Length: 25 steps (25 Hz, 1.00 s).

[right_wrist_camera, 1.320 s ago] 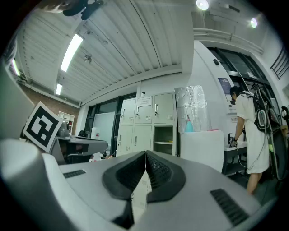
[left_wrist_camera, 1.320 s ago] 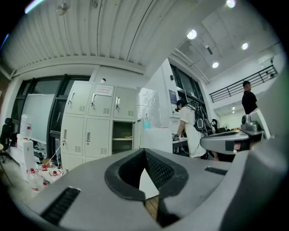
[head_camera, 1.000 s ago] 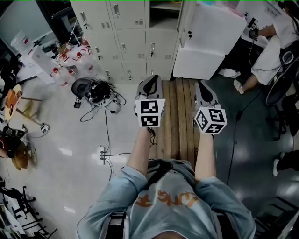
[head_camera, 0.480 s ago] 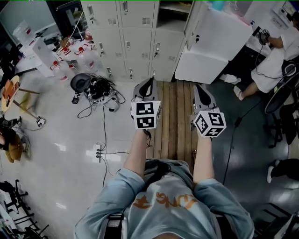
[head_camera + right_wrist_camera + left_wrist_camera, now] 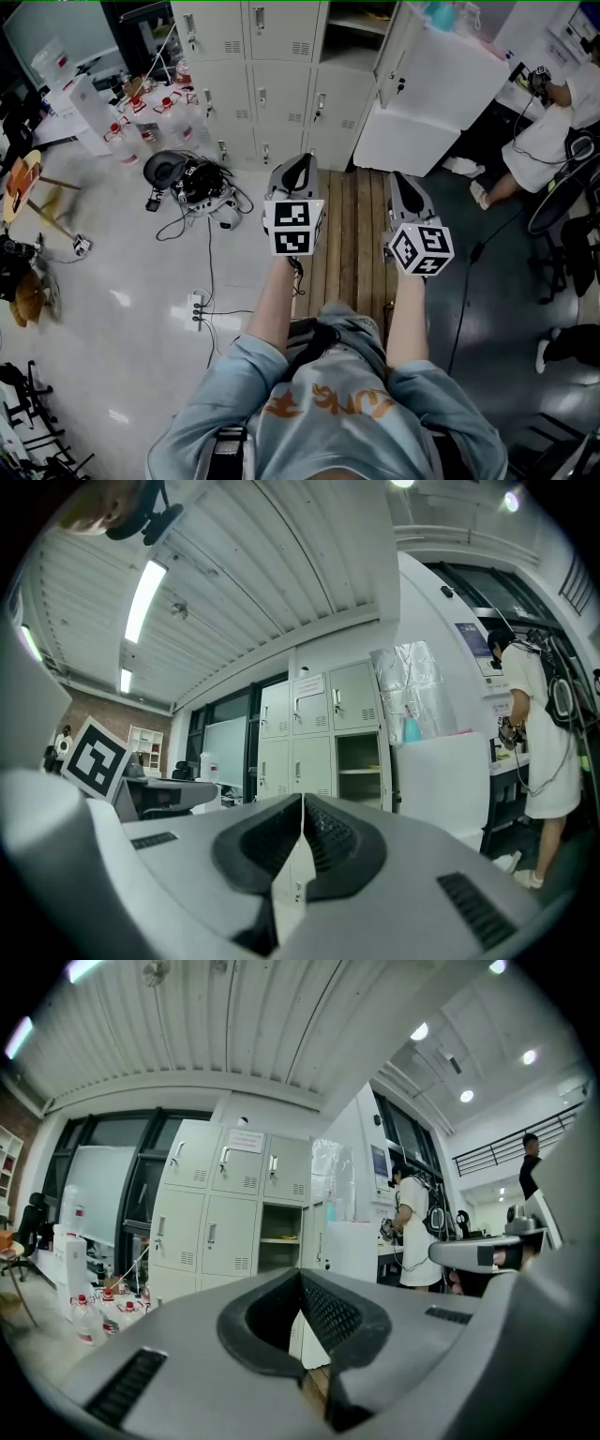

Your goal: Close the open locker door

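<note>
Approach step. Left gripper [image 5: 301, 163] & right gripper [image 5: 399, 180]: jaws pressed together, nothing btwn. Open white metal locker door [image 5: 439, 101] stands swung out ahead-right, well apart from both, beside pale grey locker bank [image 5: 251, 66]. Next, probably: close in, push door face w/ right gripper.

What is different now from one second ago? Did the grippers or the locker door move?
Almost nothing. The head view shifted slightly, so the pale metal lockers and the open white locker door sit a little lower in it. The left gripper and right gripper stayed shut, empty, side by side above the wooden planks. The door stayed open.
</note>
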Available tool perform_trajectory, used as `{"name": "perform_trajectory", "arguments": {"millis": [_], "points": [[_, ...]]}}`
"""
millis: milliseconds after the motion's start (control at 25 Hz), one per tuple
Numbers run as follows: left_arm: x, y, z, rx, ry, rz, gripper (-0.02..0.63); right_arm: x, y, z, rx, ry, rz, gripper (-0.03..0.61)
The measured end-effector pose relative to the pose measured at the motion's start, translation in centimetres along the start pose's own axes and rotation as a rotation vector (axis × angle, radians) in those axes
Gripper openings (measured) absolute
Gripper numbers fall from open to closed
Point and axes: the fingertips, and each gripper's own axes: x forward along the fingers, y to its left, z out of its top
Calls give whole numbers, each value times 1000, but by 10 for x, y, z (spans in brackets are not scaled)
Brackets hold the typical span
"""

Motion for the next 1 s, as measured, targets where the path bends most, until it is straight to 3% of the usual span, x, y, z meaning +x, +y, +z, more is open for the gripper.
{"name": "perform_trajectory", "arguments": {"millis": [440,640,840,1000], "points": [[38,-11,6,14,-26,-30,21,6,-43,2,-17,3,-53,28],[77,-9,13,52,-51,-15,21,40,-80,1,11,-27,-57,29],[112,3,0,103,10,-2,21,89,-94,-11,99,-36,-19,29],[140,13,-28,120,96,32,21,129,-111,-33,116,15,6,29]]}}
